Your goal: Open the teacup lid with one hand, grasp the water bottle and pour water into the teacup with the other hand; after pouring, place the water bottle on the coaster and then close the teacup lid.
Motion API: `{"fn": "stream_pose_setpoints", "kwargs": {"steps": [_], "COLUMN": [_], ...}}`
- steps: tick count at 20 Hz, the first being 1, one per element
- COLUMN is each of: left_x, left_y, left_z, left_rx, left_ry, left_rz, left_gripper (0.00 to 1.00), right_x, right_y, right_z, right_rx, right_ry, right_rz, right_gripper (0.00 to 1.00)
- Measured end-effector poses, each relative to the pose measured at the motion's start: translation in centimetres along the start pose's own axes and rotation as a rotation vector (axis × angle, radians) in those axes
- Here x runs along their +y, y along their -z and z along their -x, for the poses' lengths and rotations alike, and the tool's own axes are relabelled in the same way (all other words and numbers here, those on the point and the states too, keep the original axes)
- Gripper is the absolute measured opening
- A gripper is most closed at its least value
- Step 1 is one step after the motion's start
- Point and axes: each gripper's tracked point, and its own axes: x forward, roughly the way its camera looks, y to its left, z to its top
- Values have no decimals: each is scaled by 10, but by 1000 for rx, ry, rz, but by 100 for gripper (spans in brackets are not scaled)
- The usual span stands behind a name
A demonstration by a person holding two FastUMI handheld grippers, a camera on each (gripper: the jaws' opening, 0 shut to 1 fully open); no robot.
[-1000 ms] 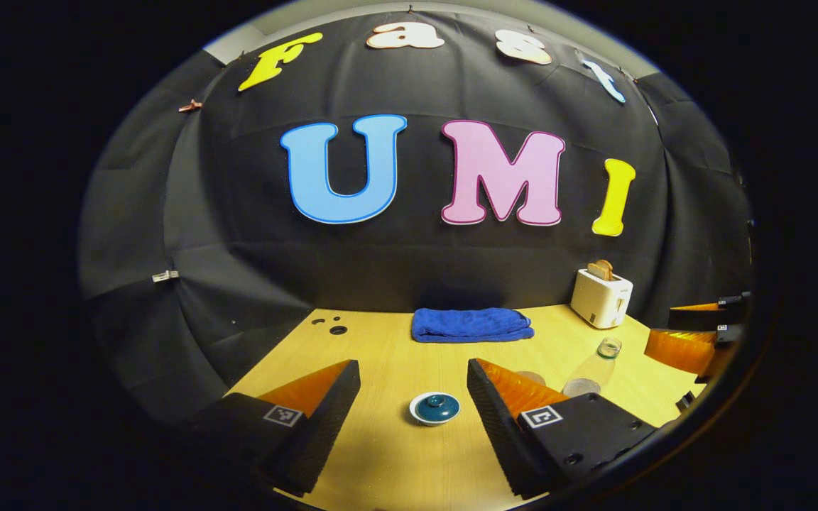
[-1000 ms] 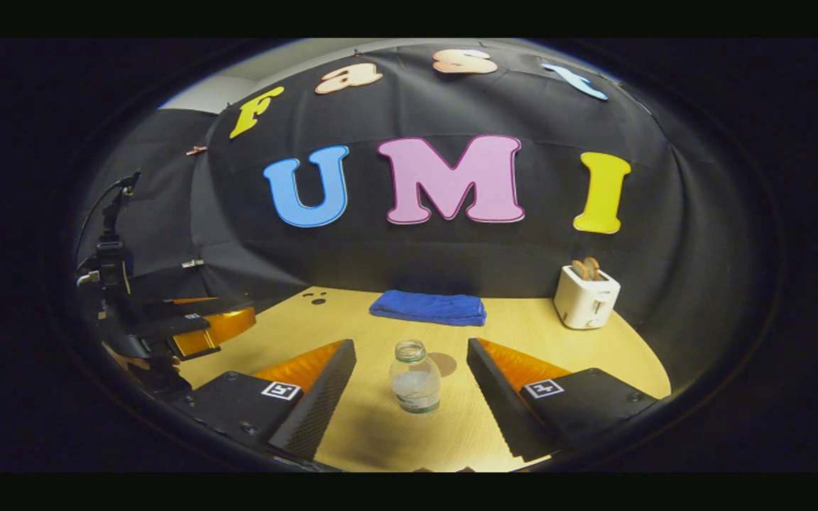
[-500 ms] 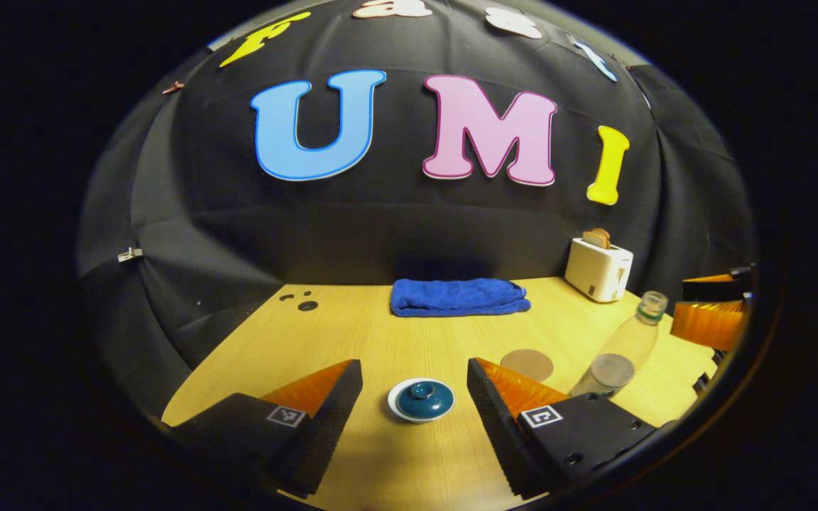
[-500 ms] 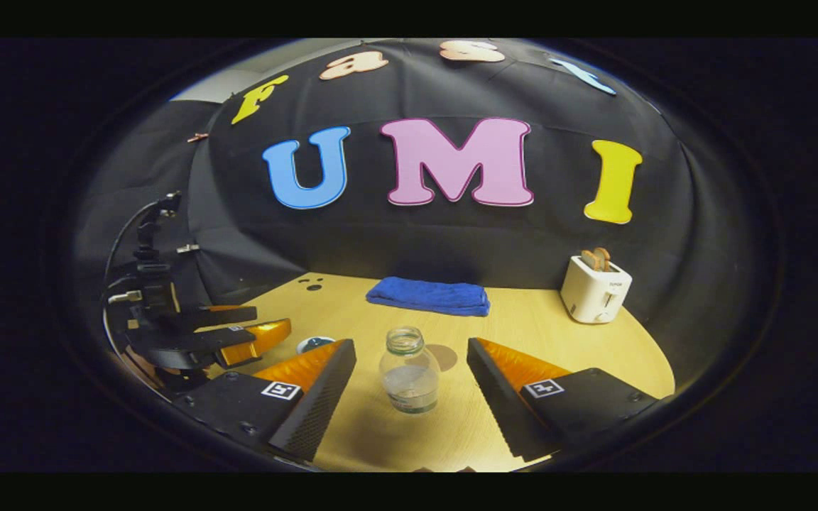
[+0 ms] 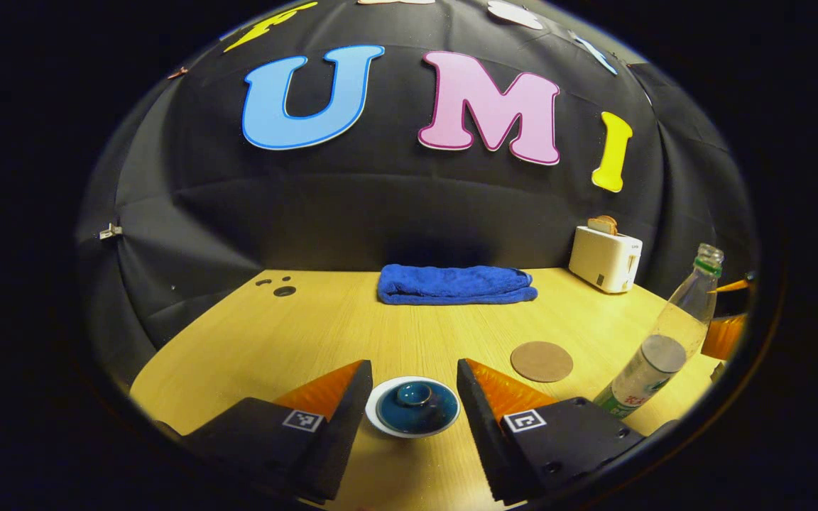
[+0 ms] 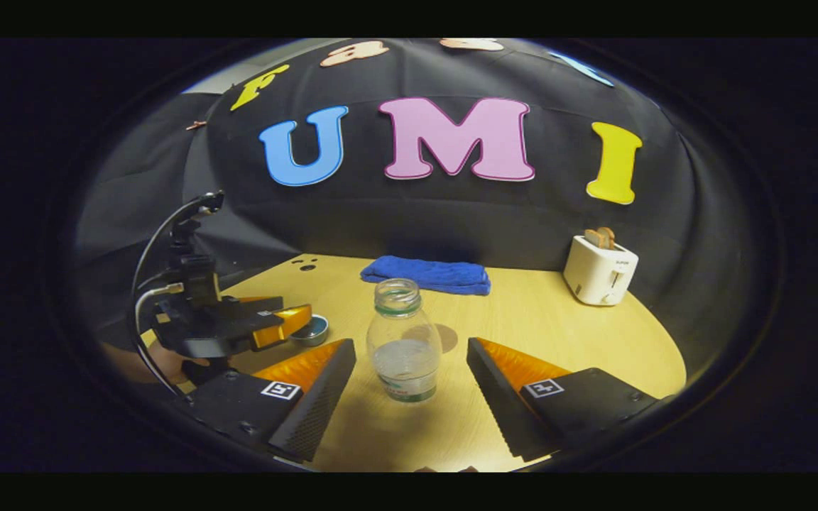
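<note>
Teacup, dark blue ceramic with knobbed lid on and white rim (image 5: 413, 407), sits low on the pale wooden counter (image 5: 352, 333) between the fingers of the left tongs (image 5: 409, 387), which are spread apart, one finger on each side of the cup, no clear contact. Lid on the cup. Right gripper view: left tongs (image 6: 294, 321) at the left edge, teacup (image 6: 312, 328) just beyond their tip. Clear plastic water bottle, uncapped, part full (image 6: 403, 342), stands upright on the counter between the fingers of the right tongs (image 6: 409, 358), also spread apart, gaps on both sides, not gripping. Left gripper view: bottle (image 5: 664, 341) at far right, round brown coaster (image 5: 541, 361) on the counter between it and the teacup, bare. Folded blue towel (image 5: 456, 284) at the back, white toaster with bread slices (image 5: 605, 257) back right.
</note>
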Motion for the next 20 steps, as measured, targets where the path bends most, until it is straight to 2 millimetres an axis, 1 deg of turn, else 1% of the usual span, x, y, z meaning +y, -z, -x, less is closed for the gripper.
{"fn": "stream_pose_setpoints", "kwargs": {"steps": [2,3,7,9,10,11,12,14,15,17,18,19,20], "left_x": [1,1,-2,-2,-1,-2,-2,0,0,0,1,0,0], "left_y": [6,11,21,22,21,21,21,23,24,23,24,21,21], "left_z": [-6,-8,-17,-19,-18,-19,-18,-18,-17,-17,-17,-17,-17], "left_rx": [1,0,10,10,4,2,2,0,4,1,2,-5,-8], "left_ry": [0,7,15,18,16,15,12,7,7,5,7,9,11], "left_rz": [21,26,13,-5,-17,-29,-38,-50,-54,-66,-69,-69,-70], "left_gripper": [75,71,63,63,52,50,43,41,36,35,30,32,27], "right_x": [4,4,1,0,1,1,2,5,6,5,5,5,5], "right_y": [7,10,15,18,18,17,17,18,19,21,23,24,26], "right_z": [-3,-4,-9,-10,-12,-15,-16,-21,-23,-25,-26,-28,-30], "right_rx": [13,16,12,14,11,6,-1,-6,-7,-13,-15,-15,-14], "right_ry": [-8,-7,7,9,9,10,10,9,10,16,20,24,28], "right_rz": [-7,-10,-18,-14,-15,-13,-12,-7,-5,-8,-12,-16,-20], "right_gripper": [98,98,98,98,98,98,98,98,98,98,98,98,98]}}
